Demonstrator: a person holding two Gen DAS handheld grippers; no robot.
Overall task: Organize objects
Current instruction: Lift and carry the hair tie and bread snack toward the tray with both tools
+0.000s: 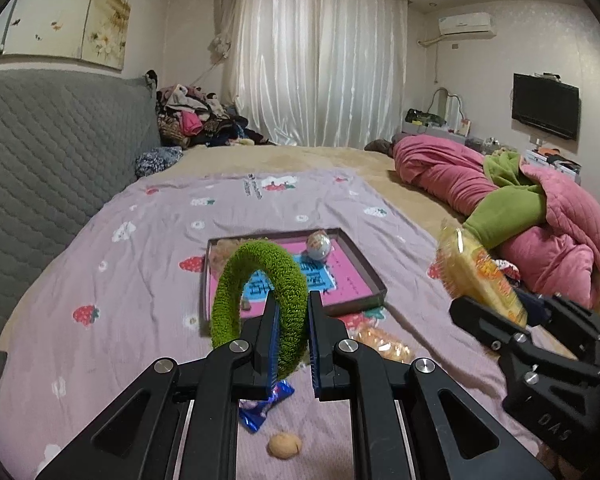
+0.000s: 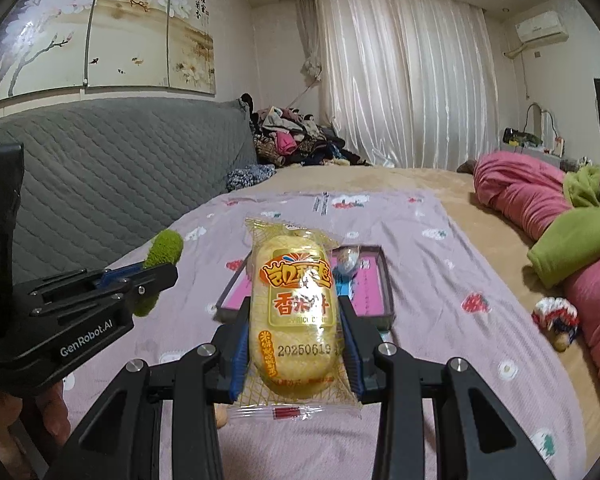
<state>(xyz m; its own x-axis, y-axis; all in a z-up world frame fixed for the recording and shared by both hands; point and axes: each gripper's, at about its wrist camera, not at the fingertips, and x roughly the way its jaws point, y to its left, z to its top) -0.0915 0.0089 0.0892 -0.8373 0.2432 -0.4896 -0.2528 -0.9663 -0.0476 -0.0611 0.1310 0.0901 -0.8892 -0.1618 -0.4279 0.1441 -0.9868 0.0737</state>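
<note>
My left gripper point(image 1: 293, 308) is shut on a fuzzy green hair band point(image 1: 260, 280), which arches up and to the left above the bed. My right gripper point(image 2: 296, 312) is shut on a yellow rice cracker packet point(image 2: 294, 312), held upright between the blue pads; the same packet point(image 1: 476, 276) shows at the right of the left wrist view. Ahead on the lilac sheet lies a shallow box point(image 1: 374, 280) with a pink floor, and a small patterned ball point(image 1: 319, 245) rests inside it. The left gripper point(image 2: 152, 276) appears at the left of the right wrist view.
On the sheet lie a blue wrapper point(image 1: 264, 408), a round biscuit point(image 1: 285, 445) and an orange packet point(image 1: 384, 344). A pink and green quilt point(image 1: 540, 216) is heaped at the right, a grey quilted headboard point(image 1: 52, 160) at the left. A knitted toy point(image 2: 556, 316) lies by the quilt.
</note>
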